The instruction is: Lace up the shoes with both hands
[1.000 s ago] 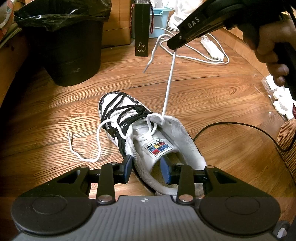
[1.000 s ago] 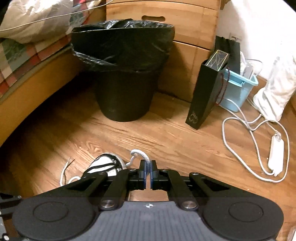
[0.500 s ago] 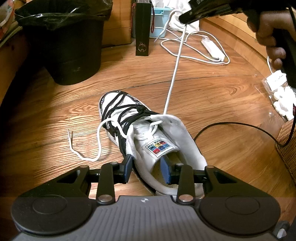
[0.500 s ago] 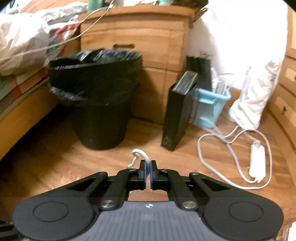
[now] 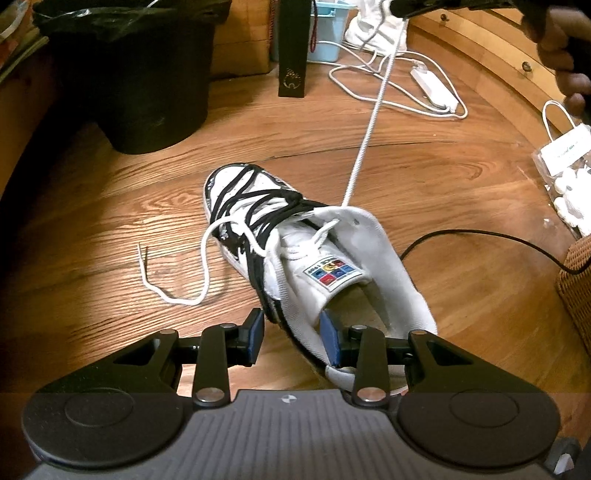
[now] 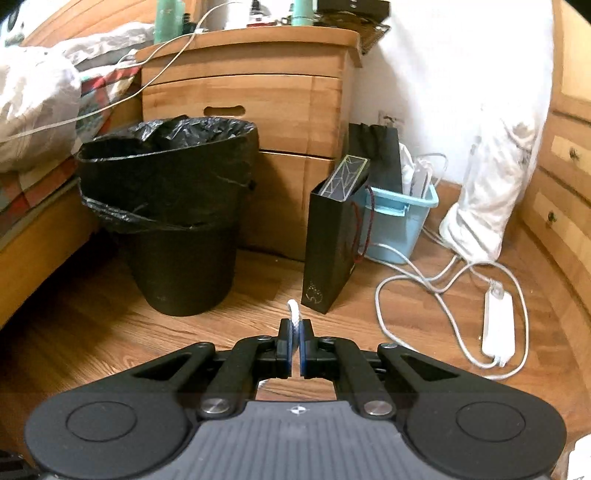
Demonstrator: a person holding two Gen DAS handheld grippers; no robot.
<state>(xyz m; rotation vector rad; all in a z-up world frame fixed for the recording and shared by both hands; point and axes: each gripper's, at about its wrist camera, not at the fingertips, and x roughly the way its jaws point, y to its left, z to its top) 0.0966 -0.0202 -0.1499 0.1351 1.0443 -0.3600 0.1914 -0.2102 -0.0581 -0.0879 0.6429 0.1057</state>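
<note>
A white high-top shoe [image 5: 332, 258] with black lacing lies on the wood floor, toe pointing away. My left gripper [image 5: 291, 332] is closed on the side wall of its collar, one pad outside and one inside. A white lace [image 5: 369, 125] runs taut from an upper eyelet to my right gripper [image 5: 397, 6] at the top right, held by a person's hand [image 5: 561, 48]. In the right wrist view the right gripper [image 6: 295, 334] is shut on the lace [image 6: 294, 308], whose end pokes out past the pads. The other lace end [image 5: 173, 295] lies loose on the floor, left of the shoe.
A black lined bin [image 6: 166, 221] stands far left by a wooden nightstand [image 6: 251, 96]. A black paper bag [image 6: 332, 251], a blue tub [image 6: 399, 221] and a white cord with adapter [image 6: 496, 325] lie beyond. A wicker basket [image 5: 576, 288] and black cable [image 5: 480, 236] sit at the right.
The right gripper has risen and drawn away with the lace. The slack loop at the eyelet has pulled tight. The left gripper and shoe have stayed put.
</note>
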